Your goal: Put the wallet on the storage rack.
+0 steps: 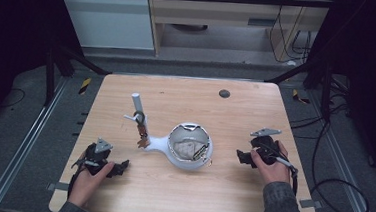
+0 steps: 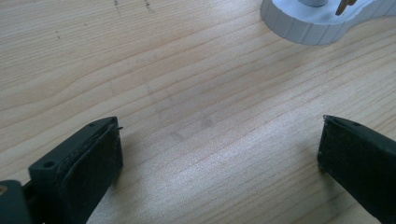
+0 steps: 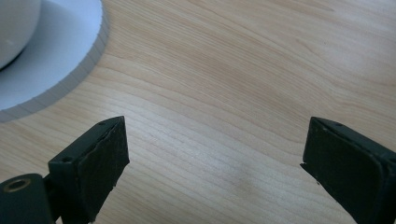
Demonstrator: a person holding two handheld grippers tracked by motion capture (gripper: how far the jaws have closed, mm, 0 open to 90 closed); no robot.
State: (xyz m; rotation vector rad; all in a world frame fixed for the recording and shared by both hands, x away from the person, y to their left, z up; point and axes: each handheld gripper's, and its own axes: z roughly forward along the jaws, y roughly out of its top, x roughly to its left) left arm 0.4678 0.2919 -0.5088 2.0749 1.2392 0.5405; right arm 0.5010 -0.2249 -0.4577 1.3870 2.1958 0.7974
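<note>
While a white stand [image 1: 183,148] sits between them, both tools [image 2: 219,154] [image 3: 215,163] gape wide, empty.

Bare bench [image 1: 179,195] lies open before each hand-held gripper, while the white stand [image 1: 189,147] and its upright post [image 1: 138,107] block the centre between them.

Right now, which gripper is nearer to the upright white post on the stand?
Left. The left gripper lies just in front of the white post; the right gripper sits beyond the bowl, farther away.
</note>
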